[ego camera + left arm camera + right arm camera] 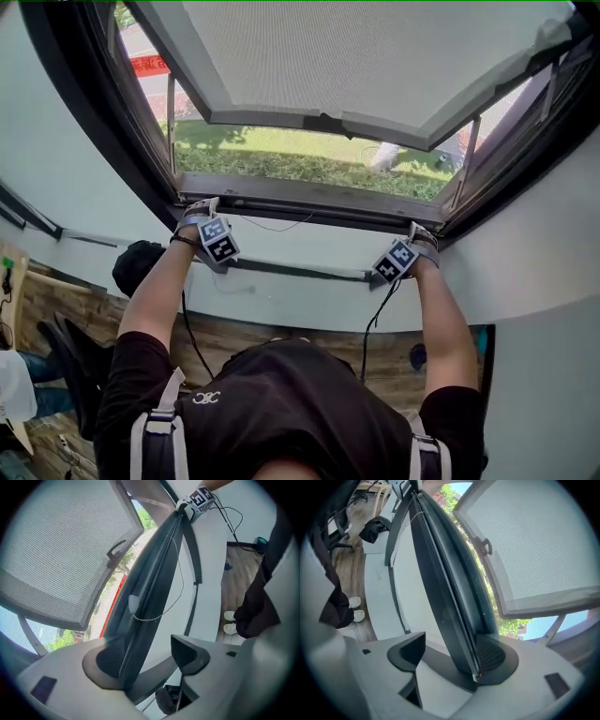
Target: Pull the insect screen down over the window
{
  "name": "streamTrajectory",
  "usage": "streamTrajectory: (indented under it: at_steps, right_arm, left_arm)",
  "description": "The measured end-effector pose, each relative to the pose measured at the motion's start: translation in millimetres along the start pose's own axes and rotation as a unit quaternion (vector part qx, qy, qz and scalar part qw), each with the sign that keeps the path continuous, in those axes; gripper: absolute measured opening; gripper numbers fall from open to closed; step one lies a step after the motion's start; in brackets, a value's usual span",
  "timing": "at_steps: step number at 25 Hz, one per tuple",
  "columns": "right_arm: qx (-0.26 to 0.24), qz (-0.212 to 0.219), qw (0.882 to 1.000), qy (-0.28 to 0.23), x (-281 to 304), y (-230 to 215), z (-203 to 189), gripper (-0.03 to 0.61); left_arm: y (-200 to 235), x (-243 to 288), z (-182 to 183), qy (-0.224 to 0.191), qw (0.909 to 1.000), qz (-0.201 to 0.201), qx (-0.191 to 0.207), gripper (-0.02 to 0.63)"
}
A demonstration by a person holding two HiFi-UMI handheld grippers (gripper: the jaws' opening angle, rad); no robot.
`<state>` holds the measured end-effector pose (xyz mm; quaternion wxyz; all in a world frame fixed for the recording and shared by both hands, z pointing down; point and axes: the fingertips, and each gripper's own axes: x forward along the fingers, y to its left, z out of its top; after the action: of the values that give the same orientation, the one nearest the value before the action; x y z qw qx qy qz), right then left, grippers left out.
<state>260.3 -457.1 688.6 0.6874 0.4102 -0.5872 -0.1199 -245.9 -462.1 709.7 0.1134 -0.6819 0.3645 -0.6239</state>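
Note:
A dark bar runs along the bottom of the window opening, just above the white sill. My left gripper is at its left end and my right gripper at its right end. In the left gripper view the bar passes between the open jaws of the left gripper, lying against one pad and clear of the other. The right gripper is likewise open around the bar. A thin cord with a white tab hangs from the bar. The grey mesh-textured window panel tilts outward above.
A grey rail runs along the white wall under the sill. A black bag lies at the left, with a black office chair below it. Cables hang from both grippers. Lawn and a hedge show outside.

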Motion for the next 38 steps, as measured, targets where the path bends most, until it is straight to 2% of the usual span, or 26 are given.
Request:
streamTrajectory:
  at_steps: [2, 4, 6, 8, 12, 14, 16, 18, 19, 20, 22, 25, 27, 29, 31, 34, 38]
  right_arm:
    - [0.035, -0.001, 0.999, -0.025, -5.1, -1.7, 5.4, 0.345]
    - [0.097, -0.008, 0.993, -0.065, -11.8, -9.3, 14.6, 0.311]
    - [0.174, -0.003, 0.979, -0.106, -22.6, -16.6, 23.3, 0.274]
    - [0.257, 0.004, 0.955, -0.150, -40.9, -23.8, 33.6, 0.216]
    - [0.385, -0.004, 0.893, -0.234, -81.1, -38.6, 53.0, 0.012]
    - [0.433, 0.008, 0.857, -0.278, -102.6, -45.2, 68.6, 0.008]
    - [0.483, 0.026, 0.813, -0.325, -132.7, -55.7, 85.7, 0.006]
    - [0.526, 0.043, 0.764, -0.372, -164.0, -67.6, 99.7, 0.006]
    - [0.542, 0.048, 0.742, -0.390, -177.9, -73.1, 105.2, 0.005]
    - [0.554, 0.051, 0.727, -0.404, -190.2, -77.6, 109.7, 0.006]
    - [0.562, 0.047, 0.710, -0.421, -212.2, -83.4, 116.7, 0.005]
    - [0.556, 0.018, 0.704, -0.441, -245.1, -90.6, 120.3, 0.005]
    - [0.544, -0.019, 0.701, -0.461, -268.0, -98.0, 119.2, 0.005]
    - [0.535, -0.051, 0.691, -0.483, -288.6, -103.1, 118.4, 0.005]
    - [0.530, -0.063, 0.684, -0.498, -299.9, -102.7, 121.0, 0.005]
    - [0.523, -0.050, 0.689, -0.500, -301.2, -95.7, 128.1, 0.005]
    - [0.519, -0.044, 0.687, -0.506, -310.6, -91.1, 130.3, 0.005]
  left_arm:
    - [0.8, -4.0, 1.4, -0.014, 0.9994, -0.002, -0.032, 0.305]
    - [3.5, -13.6, 8.1, -0.045, 0.9924, -0.019, -0.113, 0.285]
    - [12.8, -30.2, 20.4, -0.094, 0.9728, -0.036, -0.209, 0.239]
    - [26.8, -51.6, 29.6, -0.139, 0.9485, -0.029, -0.283, 0.170]
    - [44.2, -89.5, 38.8, -0.213, 0.8924, 0.000, -0.398, 0.029]
    - [53.8, -106.6, 44.9, -0.249, 0.8637, 0.017, -0.438, 0.002]
    - [63.9, -126.9, 54.7, -0.283, 0.8381, 0.032, -0.465, 0.002]
    - [75.4, -150.5, 67.7, -0.314, 0.8187, 0.049, -0.478, 0.002]
    - [80.9, -163.0, 75.0, -0.329, 0.8110, 0.056, -0.481, 0.002]
    - [85.6, -175.8, 82.3, -0.341, 0.8056, 0.063, -0.480, 0.002]
    - [91.5, -201.1, 95.7, -0.358, 0.8047, 0.080, -0.467, 0.002]
    - [91.6, -233.3, 113.6, -0.371, 0.8103, 0.102, -0.442, 0.002]
    - [86.2, -248.9, 127.6, -0.382, 0.8079, 0.099, -0.438, 0.002]
    - [77.7, -259.2, 141.3, -0.392, 0.8041, 0.091, -0.438, 0.002]
    - [67.6, -264.1, 153.4, -0.398, 0.8035, 0.085, -0.435, 0.002]
    - [56.1, -264.7, 167.6, -0.399, 0.8069, 0.077, -0.429, 0.002]
    - [54.4, -271.7, 180.0, -0.410, 0.8020, 0.074, -0.429, 0.002]
